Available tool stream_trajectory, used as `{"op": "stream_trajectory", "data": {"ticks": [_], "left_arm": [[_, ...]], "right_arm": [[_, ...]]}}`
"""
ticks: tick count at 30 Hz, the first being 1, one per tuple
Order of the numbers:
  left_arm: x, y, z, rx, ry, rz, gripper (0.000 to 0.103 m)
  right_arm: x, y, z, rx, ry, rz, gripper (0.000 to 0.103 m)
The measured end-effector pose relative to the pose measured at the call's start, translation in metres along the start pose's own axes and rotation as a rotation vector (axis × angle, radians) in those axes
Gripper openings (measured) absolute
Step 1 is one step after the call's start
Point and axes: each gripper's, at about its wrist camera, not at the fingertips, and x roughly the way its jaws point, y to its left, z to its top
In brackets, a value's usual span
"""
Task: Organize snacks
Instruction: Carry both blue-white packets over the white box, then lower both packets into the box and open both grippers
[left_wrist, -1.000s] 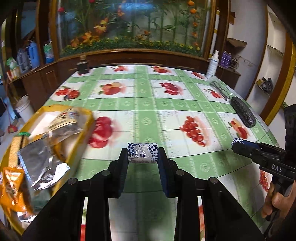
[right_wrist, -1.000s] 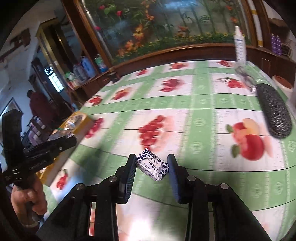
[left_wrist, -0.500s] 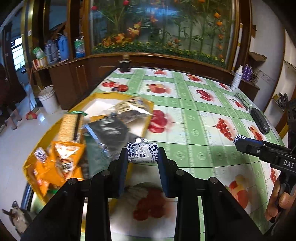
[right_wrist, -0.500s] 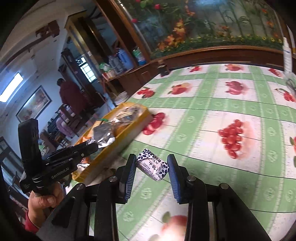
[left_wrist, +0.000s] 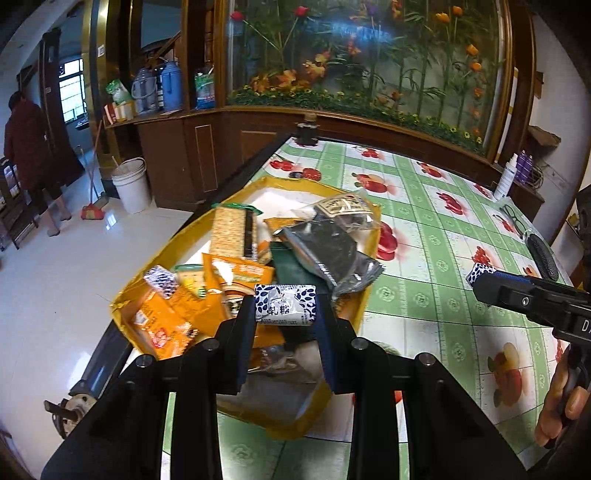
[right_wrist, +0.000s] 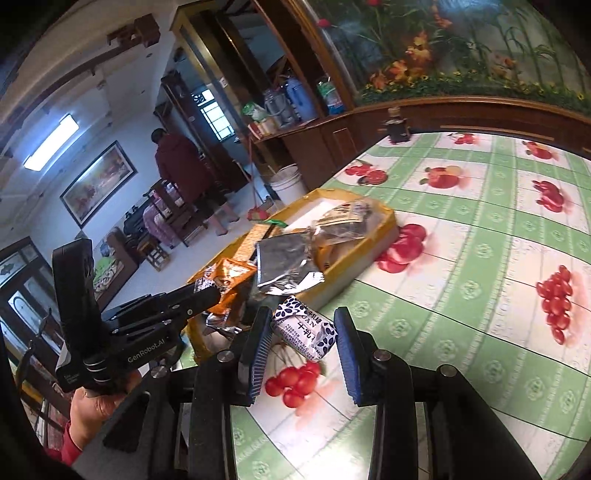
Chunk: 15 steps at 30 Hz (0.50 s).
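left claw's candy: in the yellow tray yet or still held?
Held. The candy sits clamped between the left claw pads, above the yellow tray.

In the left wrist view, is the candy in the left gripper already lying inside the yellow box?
No, the white and blue candy is clamped between the pads of the left gripper, held above the yellow box of snacks.

Home dining room: fruit-print tablecloth (left_wrist: 424, 236), aquarium (left_wrist: 362, 51).

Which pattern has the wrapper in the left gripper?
White wrapper with dark blue leaf-like spots, clearest in left wrist view.
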Motion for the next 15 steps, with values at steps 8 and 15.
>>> {"op": "stream_trajectory", "data": {"ticks": [8,15], "left_arm": [[0.002,0.027,-0.004,-0.037,-0.003,0.029,0.029],[0.008,0.042,-0.007,-0.066,0.006,0.039,0.029]], "right_arm": [[0.025,0.027,0.012,-0.046,0.023,0.028,0.035],[0.05,0.034,0.019,-0.047,0.045,0.054,0.035]]}}
